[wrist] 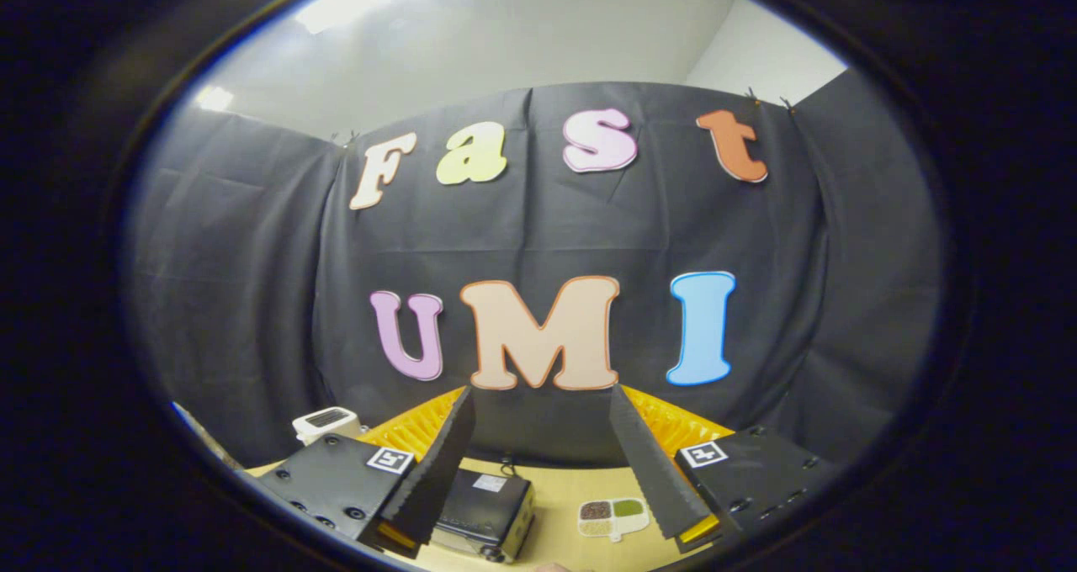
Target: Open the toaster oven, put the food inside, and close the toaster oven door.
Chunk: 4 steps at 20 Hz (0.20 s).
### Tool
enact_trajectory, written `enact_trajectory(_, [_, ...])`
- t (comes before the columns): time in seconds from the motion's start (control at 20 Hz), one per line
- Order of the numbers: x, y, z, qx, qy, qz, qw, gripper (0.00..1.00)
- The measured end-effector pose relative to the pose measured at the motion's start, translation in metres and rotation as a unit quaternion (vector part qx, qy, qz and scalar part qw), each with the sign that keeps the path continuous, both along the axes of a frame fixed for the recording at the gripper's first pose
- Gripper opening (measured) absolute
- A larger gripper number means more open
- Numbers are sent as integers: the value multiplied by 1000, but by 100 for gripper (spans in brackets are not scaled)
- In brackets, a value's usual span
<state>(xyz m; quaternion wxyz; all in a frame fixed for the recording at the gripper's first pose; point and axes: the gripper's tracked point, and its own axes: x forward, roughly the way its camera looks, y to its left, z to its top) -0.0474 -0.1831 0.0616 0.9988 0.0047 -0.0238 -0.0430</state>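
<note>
The gripper (543, 463) is held high, pointing mostly at the cloth wall (252, 303), with the table (564, 505) seen low down between and under the fingers (437, 471). The jaws stand wide open with nothing between them and nothing in their hold; both fingers are clear of every object.

The oven (484, 517) sits on the table below the jaws, close to the left finger and partly hidden behind it. It is a dark, boxy unit seen from above at an angle, with a lighter end panel facing toward the gap between the fingers. Whether its door is open or closed cannot be told from this angle.

The food (612, 517) lies flat on the table beside the oven, on its right, nearer the right finger and apart from the oven. It is a small white tray with three patches: brownish, green and pale yellow. It rests below the open gap, slightly toward the right finger, touching neither finger.

Beyond the left finger, near the wall, a small white device (328, 422) with a slotted grille stands on the table.

Past the fingertips, a ribbed yellow edge (673, 425) curves along the far rim of the table, at the foot of the cloth.
</note>
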Motion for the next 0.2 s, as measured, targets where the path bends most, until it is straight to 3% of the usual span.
enact_trajectory(0.2, [-5,-19,2,4,-3,-4,1000,99])
